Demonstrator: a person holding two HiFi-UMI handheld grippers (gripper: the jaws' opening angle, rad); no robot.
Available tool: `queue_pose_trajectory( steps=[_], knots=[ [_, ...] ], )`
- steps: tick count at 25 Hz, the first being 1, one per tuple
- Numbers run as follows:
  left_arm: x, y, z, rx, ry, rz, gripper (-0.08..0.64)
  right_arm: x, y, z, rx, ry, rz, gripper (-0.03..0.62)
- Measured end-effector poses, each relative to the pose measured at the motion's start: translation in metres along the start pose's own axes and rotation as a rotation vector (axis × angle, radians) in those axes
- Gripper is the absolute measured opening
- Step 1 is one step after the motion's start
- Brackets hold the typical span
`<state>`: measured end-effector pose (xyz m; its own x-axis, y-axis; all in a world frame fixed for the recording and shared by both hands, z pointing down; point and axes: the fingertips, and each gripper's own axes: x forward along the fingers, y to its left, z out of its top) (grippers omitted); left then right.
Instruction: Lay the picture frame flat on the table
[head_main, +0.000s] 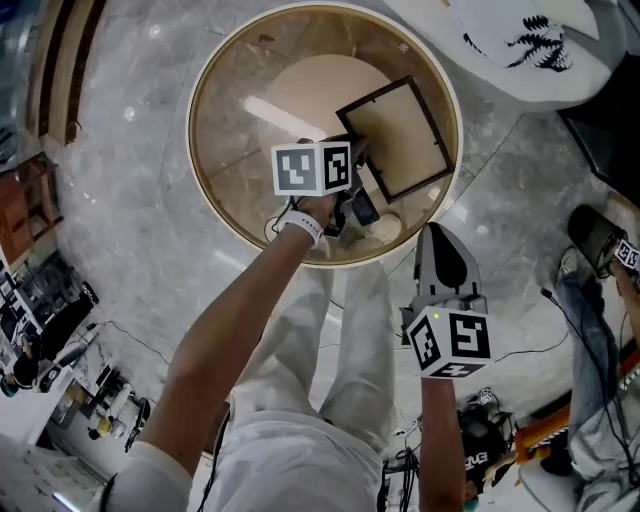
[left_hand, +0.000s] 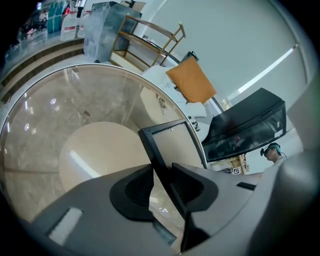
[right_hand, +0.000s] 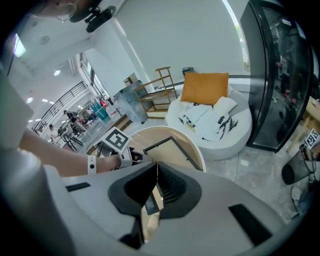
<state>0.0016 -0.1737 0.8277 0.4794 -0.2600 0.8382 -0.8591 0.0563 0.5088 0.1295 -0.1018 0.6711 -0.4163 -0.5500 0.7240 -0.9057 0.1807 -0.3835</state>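
The dark-edged picture frame with a tan back lies roughly flat on the right half of the round glass table. My left gripper reaches over the table's near rim to the frame's near left edge. In the left gripper view that edge runs between the jaws of the left gripper. It lies against the right one, with a gap on the left. My right gripper hangs below the table's rim, off the table. Its jaws are shut and hold nothing. The frame shows beyond it.
A white round seat with an orange cushion stands past the table. A black cabinet is to the right. Another person stands at the right, among cables and equipment on the marble floor.
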Motion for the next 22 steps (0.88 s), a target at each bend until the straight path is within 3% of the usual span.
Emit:
queue_pose_trajectory(
  steps=[13,18,22],
  knots=[
    [0.010,0.009,0.001,-0.028,0.018,0.048,0.123,-0.005,-0.006,0.000,0.008,-0.006,-0.008,0.006],
    [0.006,0.017,0.000,0.014,0.023,0.122,0.097,-0.013,-0.006,-0.003,0.032,-0.011,-0.004,0.008],
    [0.000,0.021,0.001,0.012,0.021,0.123,0.097,-0.019,-0.002,-0.008,0.034,-0.016,-0.002,0.008]
  ],
)
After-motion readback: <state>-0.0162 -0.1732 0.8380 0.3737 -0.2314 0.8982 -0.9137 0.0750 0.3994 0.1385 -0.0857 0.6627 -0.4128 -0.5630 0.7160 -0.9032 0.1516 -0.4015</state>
